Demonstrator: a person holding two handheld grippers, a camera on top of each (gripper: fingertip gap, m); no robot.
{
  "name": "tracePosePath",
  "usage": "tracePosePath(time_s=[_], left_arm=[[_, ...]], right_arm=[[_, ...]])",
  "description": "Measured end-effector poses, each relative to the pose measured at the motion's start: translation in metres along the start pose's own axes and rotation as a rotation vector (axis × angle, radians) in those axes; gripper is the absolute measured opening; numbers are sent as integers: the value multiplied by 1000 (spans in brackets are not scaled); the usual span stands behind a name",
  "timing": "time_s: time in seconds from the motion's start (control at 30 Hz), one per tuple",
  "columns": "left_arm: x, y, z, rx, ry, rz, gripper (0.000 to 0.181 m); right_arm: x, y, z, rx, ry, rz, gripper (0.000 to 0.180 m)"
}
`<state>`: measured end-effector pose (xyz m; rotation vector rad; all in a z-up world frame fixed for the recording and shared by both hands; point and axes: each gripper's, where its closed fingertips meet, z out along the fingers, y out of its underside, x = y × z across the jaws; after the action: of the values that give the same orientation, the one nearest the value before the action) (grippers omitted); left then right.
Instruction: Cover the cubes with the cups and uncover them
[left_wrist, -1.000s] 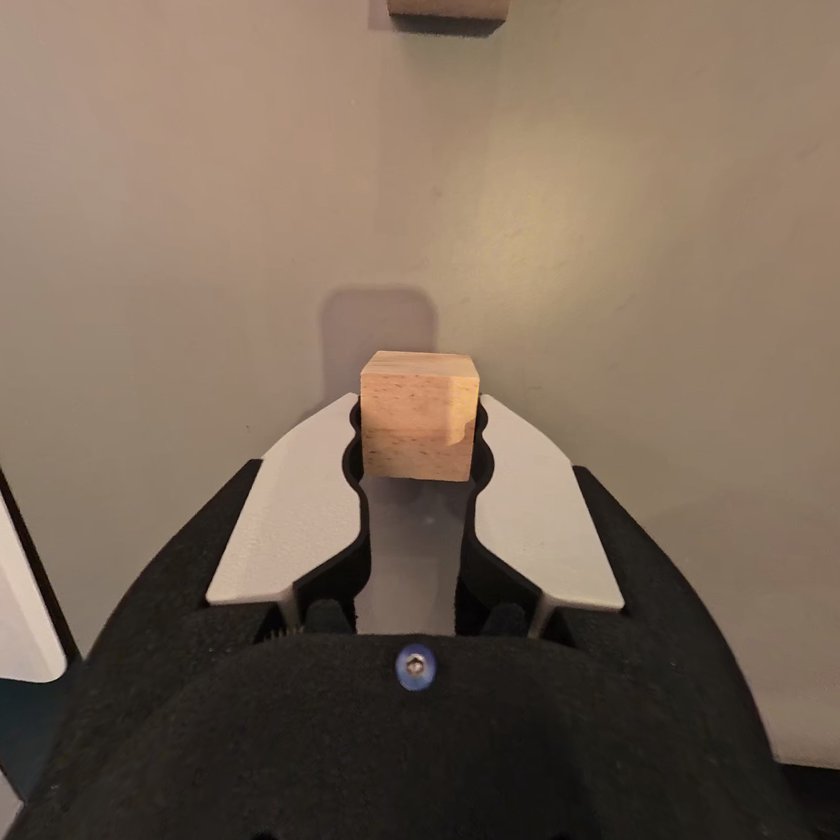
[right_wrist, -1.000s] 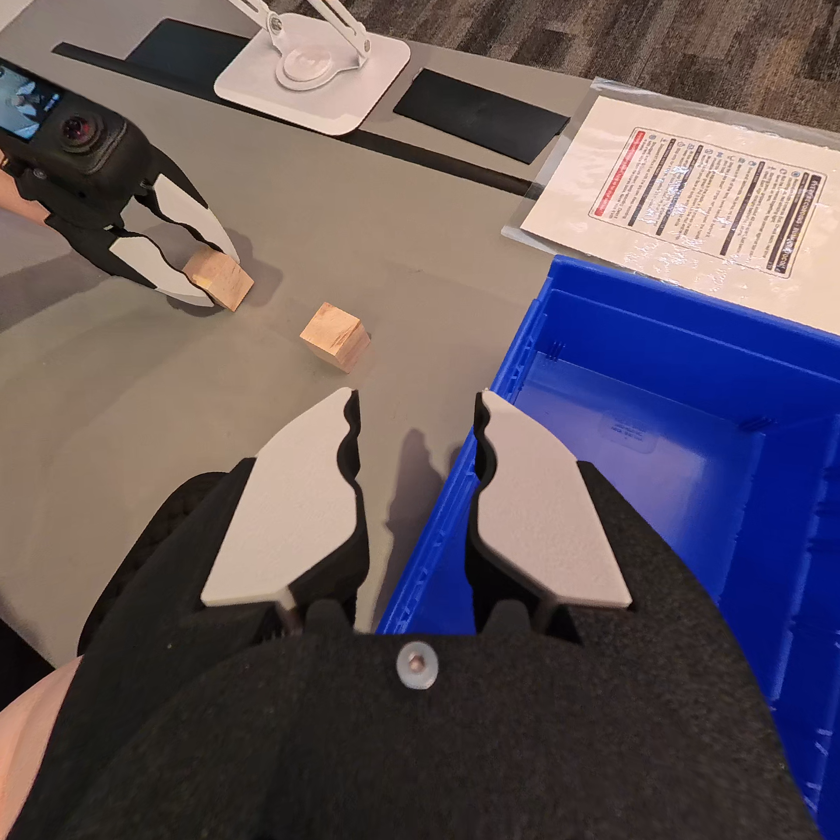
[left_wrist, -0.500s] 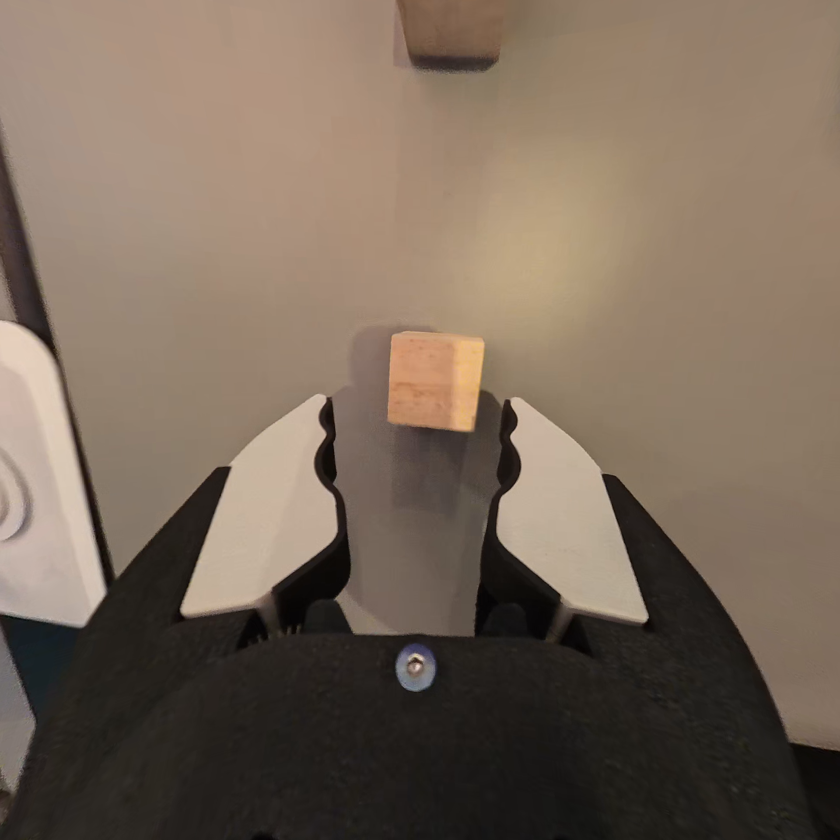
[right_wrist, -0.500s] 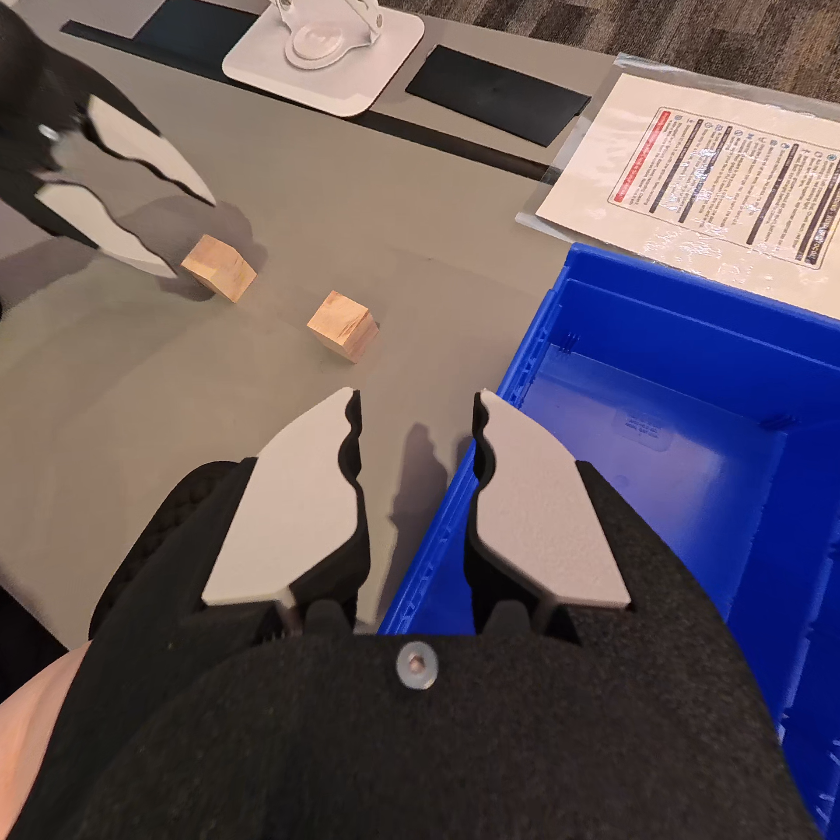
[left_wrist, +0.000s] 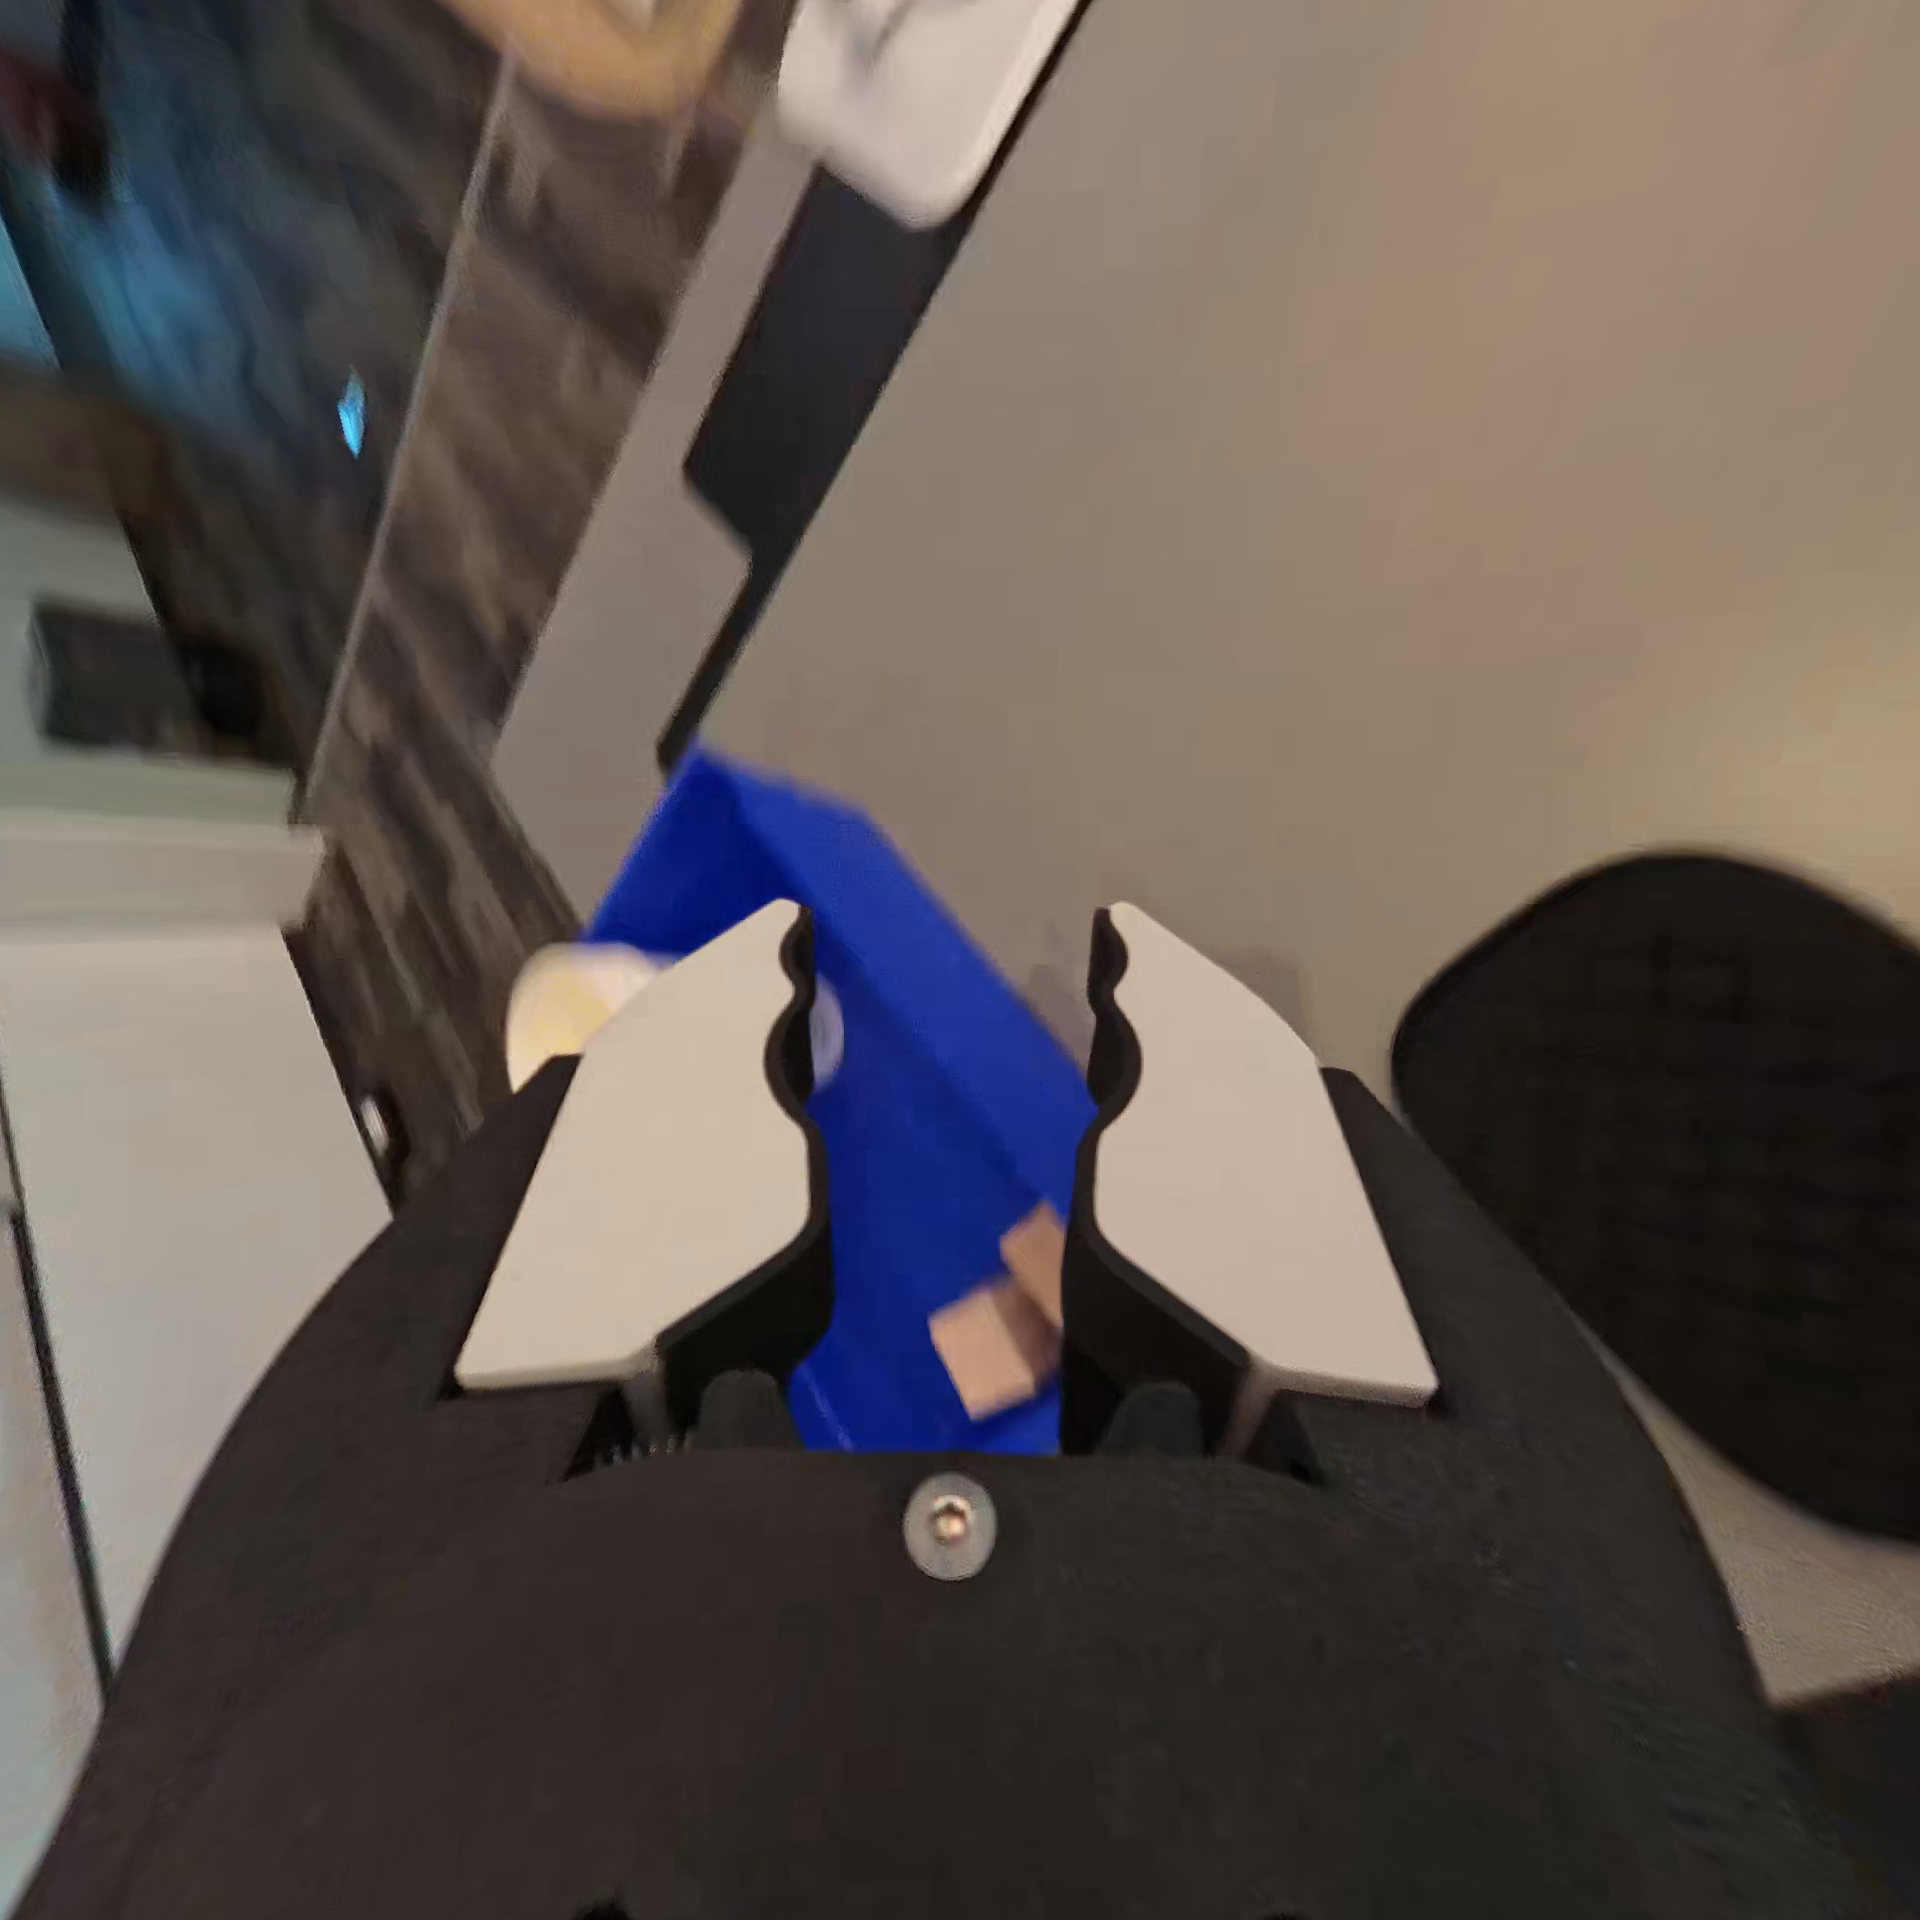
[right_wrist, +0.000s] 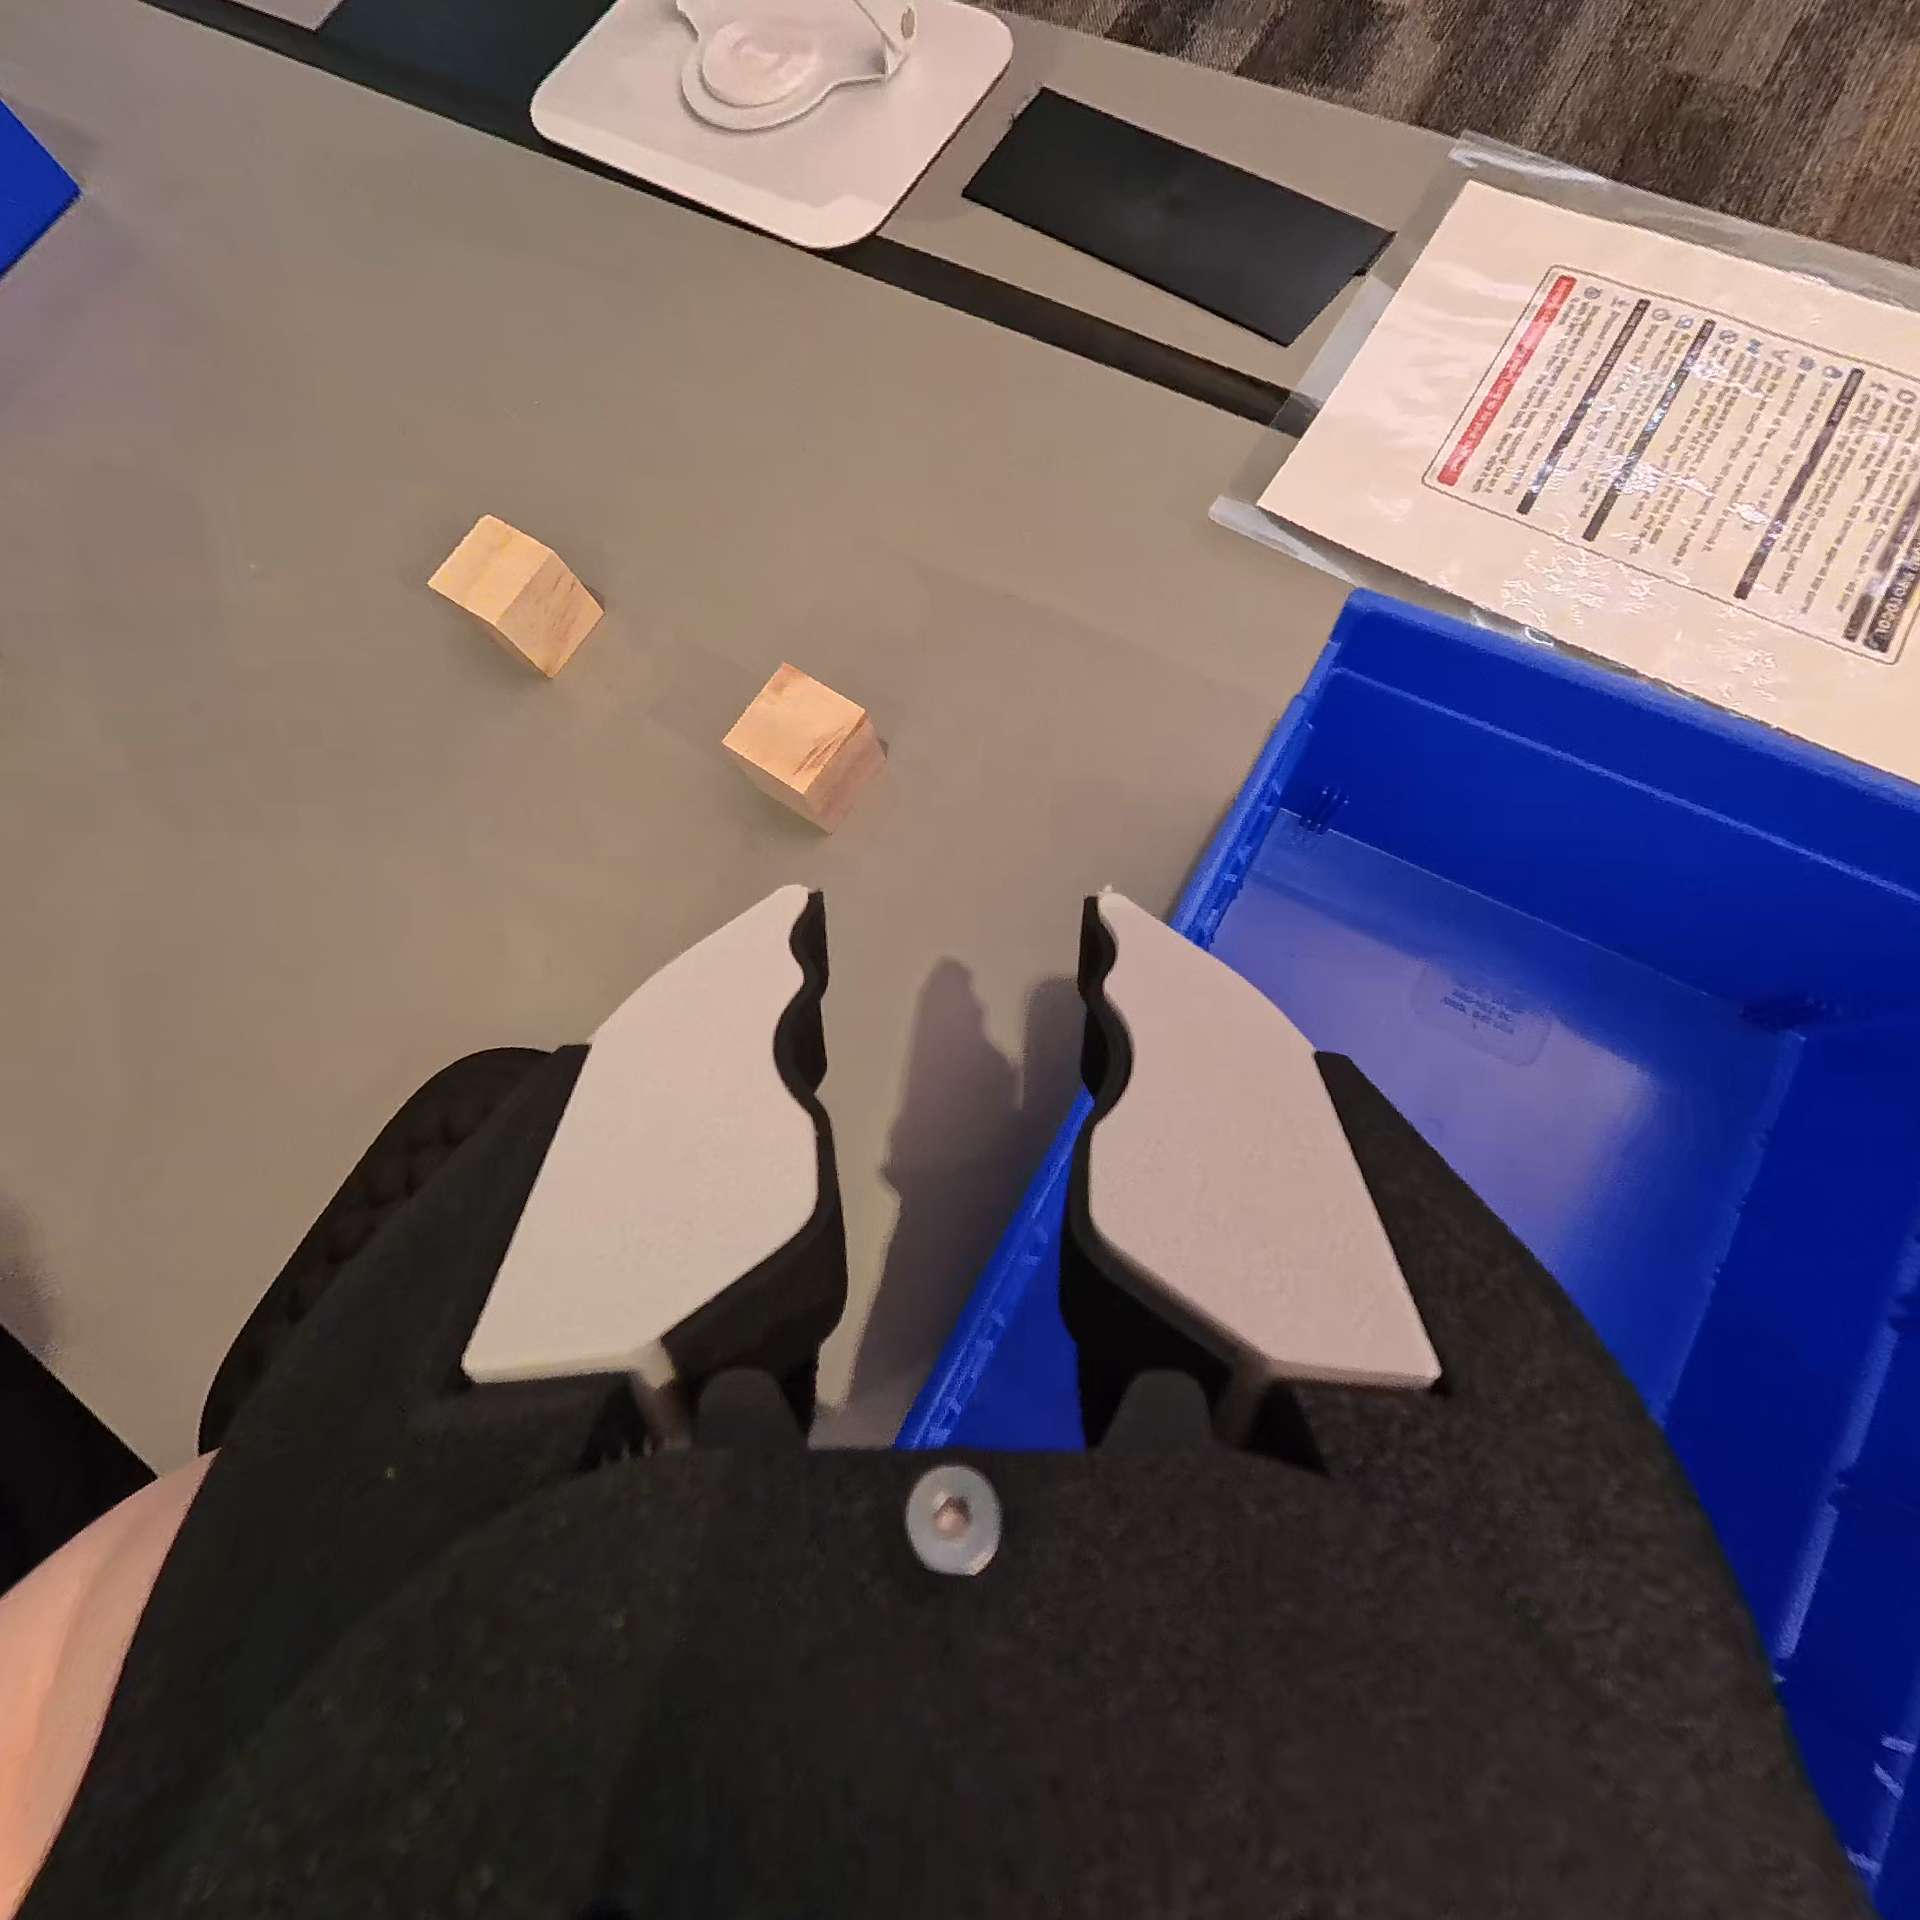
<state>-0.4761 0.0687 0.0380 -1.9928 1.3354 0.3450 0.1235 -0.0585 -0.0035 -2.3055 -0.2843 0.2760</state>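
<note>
While both cubes (right_wrist: 516, 595) (right_wrist: 805, 746) sit on the table (right_wrist: 312, 831) ahead-left of my right gripper (right_wrist: 951, 914), it and my left gripper (left_wrist: 951, 930) gape, empty.

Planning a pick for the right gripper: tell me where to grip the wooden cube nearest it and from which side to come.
Grip the nearer cube across two opposite vertical faces, coming down from above with the right gripper open. It sits flat on the table, corner toward the gripper, so probably turn the wrist to square the fingers to its faces.
</note>
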Motion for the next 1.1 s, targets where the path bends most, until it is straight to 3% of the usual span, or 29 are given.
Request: tracePosePath(time_s=[0.17,0.3,0.47,0.8,0.93,1.1], left_arm=[[-27,146,9,-313,-1,-261,50],[-24,211,37,-421,53,-529,57],[-4,227,59,-437,206,-719,62],[12,250,82,-635,245,-647,65],[16,245,85,-636,296,-657,46],[11,246,86,-641,278,-623,43]], right_arm=[[-5,-4,4,-23,2,-25,46],[-4,-3,5,-33,10,-25,46],[-1,1,4,-43,19,-5,46],[2,8,5,-60,17,16,46],[2,8,5,-61,18,16,46],[3,8,6,-67,16,14,46]])
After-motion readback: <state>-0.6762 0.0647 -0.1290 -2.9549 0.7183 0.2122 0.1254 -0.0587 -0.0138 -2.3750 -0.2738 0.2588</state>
